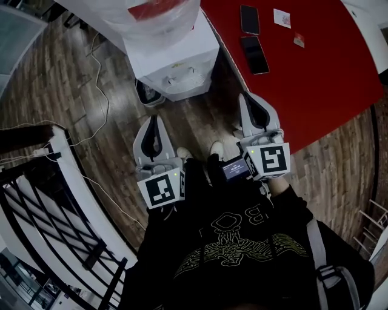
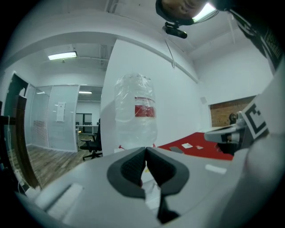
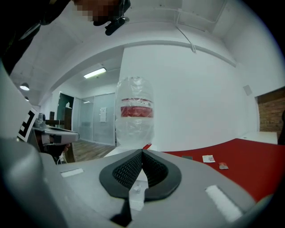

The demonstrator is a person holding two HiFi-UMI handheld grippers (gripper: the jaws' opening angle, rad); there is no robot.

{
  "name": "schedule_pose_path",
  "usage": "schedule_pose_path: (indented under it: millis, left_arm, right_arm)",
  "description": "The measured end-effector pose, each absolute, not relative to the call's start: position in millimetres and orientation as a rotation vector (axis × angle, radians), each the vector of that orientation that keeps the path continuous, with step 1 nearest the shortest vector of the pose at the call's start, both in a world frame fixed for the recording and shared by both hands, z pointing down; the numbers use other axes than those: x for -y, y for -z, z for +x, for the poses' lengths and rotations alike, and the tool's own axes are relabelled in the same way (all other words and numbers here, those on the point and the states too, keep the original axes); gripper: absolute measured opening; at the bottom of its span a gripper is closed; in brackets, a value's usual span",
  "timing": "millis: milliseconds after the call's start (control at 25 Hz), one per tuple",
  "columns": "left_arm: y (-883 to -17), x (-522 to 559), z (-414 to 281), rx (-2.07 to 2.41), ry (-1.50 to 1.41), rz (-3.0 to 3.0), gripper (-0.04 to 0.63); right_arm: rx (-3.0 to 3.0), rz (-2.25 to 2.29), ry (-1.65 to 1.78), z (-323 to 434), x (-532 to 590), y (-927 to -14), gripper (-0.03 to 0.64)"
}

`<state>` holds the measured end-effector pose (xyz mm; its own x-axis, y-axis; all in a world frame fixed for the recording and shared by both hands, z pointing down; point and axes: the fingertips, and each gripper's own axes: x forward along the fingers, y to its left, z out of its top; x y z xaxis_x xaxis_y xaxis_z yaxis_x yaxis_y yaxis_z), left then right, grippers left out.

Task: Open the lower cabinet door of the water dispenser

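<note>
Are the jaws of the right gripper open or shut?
Shut: the right gripper shows its jaws meeting at the tips, nothing between them.

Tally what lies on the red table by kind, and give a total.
Dark phones: 2
White card: 1
Small reddish item, too small to identify: 1
Total on the red table: 4
</note>
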<state>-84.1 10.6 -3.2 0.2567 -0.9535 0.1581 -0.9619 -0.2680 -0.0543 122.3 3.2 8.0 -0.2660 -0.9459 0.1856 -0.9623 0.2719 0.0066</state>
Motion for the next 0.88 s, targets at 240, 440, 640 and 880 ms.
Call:
schedule_pose_path:
  millis: [240,440,640,880]
  left_arm:
    - [-23.8,9.5,-95.2,1.837,-0.267,2.482,0.008]
    - [-86.5,27.0,-90.5,1.767,-0.401,2.595,0.008]
    - [-161.7,37.3,-98.5,1.667,-0.516,2.644,0.008]
    - [-234.6,39.9,-98.5,1.714,-0.529,2.454,0.008]
  right_arm:
    - [2.373,1.815,-0.217,104.8,4.0,-26.3,0.0]
    - [2.283,1.777,-0.181,85.8,18.2,-86.6,0.0]
    - [2.232,1.758,-0.221,78.2,40.3,-163.6,0.008]
    - [2.208,1.601,-0.292,89.2,36.9,-260.7,0.009]
